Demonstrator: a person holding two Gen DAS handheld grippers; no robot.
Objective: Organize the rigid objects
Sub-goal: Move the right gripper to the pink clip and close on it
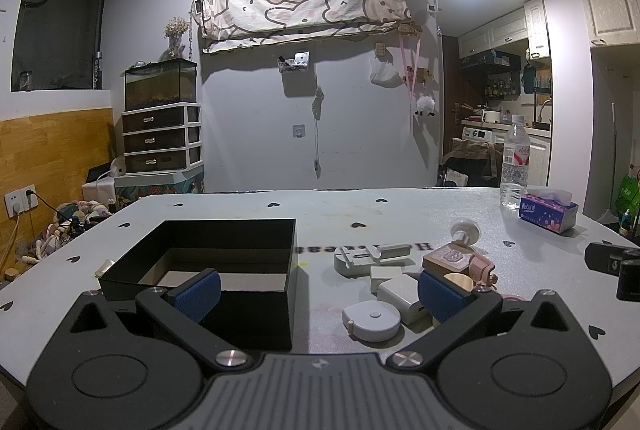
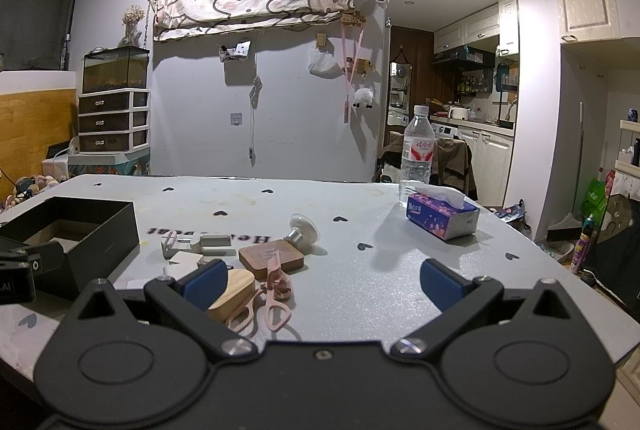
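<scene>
An open black box [image 1: 240, 262] sits on the table's left; it also shows in the right wrist view [image 2: 100, 234]. A cluster of small objects lies to its right: a round white tape measure [image 1: 372, 320], a white charger [image 1: 402, 294], a grey clip tool [image 1: 356, 258], a wooden square block [image 2: 270, 258], pink scissors [image 2: 276, 294], a light wooden piece [image 2: 232, 292] and a white suction knob [image 2: 304, 228]. My left gripper [image 1: 318, 294] is open and empty, straddling the box's right wall. My right gripper [image 2: 322, 284] is open and empty, just right of the scissors.
A water bottle [image 2: 416, 150] and a purple tissue box [image 2: 442, 214] stand at the table's far right. The grey heart-print table [image 2: 380, 270] ends close on the right. Drawers with a fish tank [image 1: 160, 126] stand beyond the far left.
</scene>
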